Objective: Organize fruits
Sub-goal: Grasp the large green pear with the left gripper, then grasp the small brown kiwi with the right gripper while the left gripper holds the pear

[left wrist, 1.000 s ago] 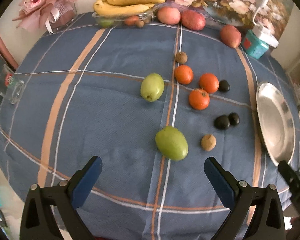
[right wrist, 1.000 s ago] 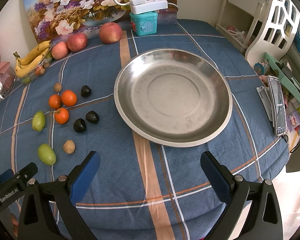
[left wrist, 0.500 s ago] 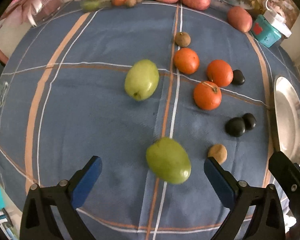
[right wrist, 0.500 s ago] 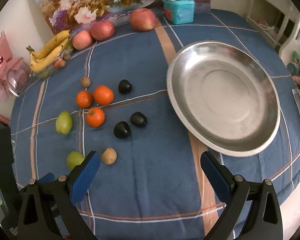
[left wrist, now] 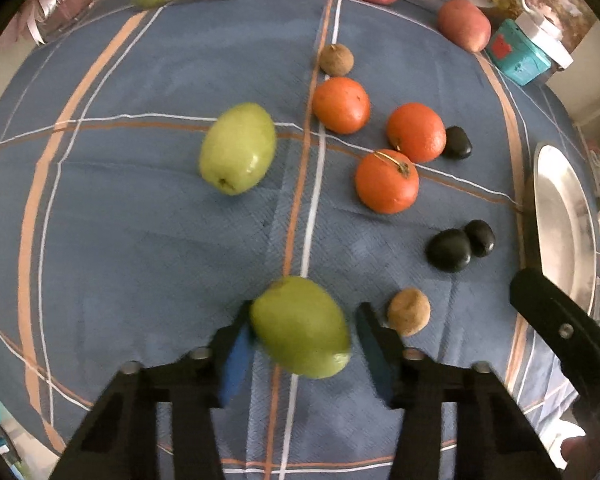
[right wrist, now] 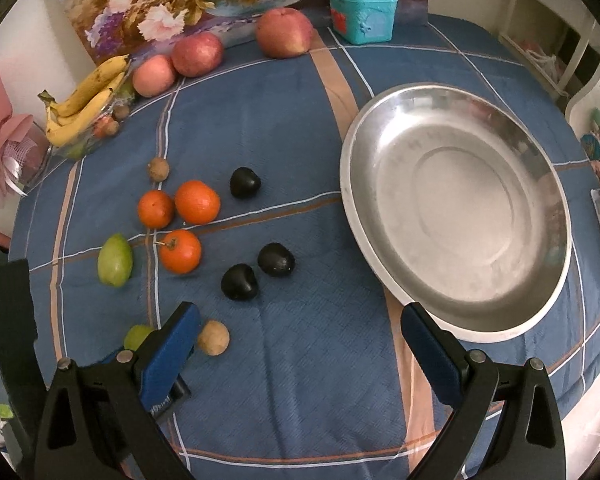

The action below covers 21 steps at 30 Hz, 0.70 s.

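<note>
Left gripper (left wrist: 304,336): jaws have just been closing around the nearest green fruit (left wrist: 300,326), which sits between the blue pads on the counter (left wrist: 140,240); the left pad touches it, while contact on the right side cannot be confirmed. Right gripper (right wrist: 296,336): jaws spread wide, nothing between them, above bare cloth. A small brown fruit (left wrist: 409,311) lies just beside the left gripper. Beyond: two dark fruits (left wrist: 449,249), three oranges (left wrist: 386,181), a second green fruit (left wrist: 238,148). Steel plate (right wrist: 456,208) stands unloaded at right.

free: bare cloth (right wrist: 320,360) before steel plate (right wrist: 456,208) | blocked: tan fruit (right wrist: 213,337)
</note>
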### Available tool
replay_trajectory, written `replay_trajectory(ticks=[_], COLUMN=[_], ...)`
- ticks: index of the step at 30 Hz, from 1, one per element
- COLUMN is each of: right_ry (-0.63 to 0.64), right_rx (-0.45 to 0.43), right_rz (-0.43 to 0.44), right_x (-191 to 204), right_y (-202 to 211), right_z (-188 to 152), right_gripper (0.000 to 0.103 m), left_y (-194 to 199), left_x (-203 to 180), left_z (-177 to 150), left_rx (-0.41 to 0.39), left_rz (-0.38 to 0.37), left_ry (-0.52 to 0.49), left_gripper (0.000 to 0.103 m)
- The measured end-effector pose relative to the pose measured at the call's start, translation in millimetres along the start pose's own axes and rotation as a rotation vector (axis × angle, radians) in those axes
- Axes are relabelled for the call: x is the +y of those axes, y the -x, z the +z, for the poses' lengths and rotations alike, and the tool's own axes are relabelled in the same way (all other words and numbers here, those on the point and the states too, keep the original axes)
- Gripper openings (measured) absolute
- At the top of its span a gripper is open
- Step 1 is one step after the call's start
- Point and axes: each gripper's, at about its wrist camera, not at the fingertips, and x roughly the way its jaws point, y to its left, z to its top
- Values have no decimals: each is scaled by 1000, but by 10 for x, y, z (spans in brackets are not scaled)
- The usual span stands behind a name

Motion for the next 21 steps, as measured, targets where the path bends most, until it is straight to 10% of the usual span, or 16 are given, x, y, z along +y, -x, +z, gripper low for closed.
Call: replay_trajectory(ticks=[6,13,21], right_ry=[-18,21,119], right_rx=[33,100,146], right_rz=[-1,14,3], right_x=[23,269,645], right_y=[-111,-315,-477], right_z=[-6,-50,-120], right_gripper=[100,100,100], left_y=[-144,-65,-118], left_x=[350,792,1083], left_z=[-15,-28,4], left_rx=[76,10,-21], left_rz=[-11,115,94], left_ry=[130,262,302], left_gripper=[48,48,48])
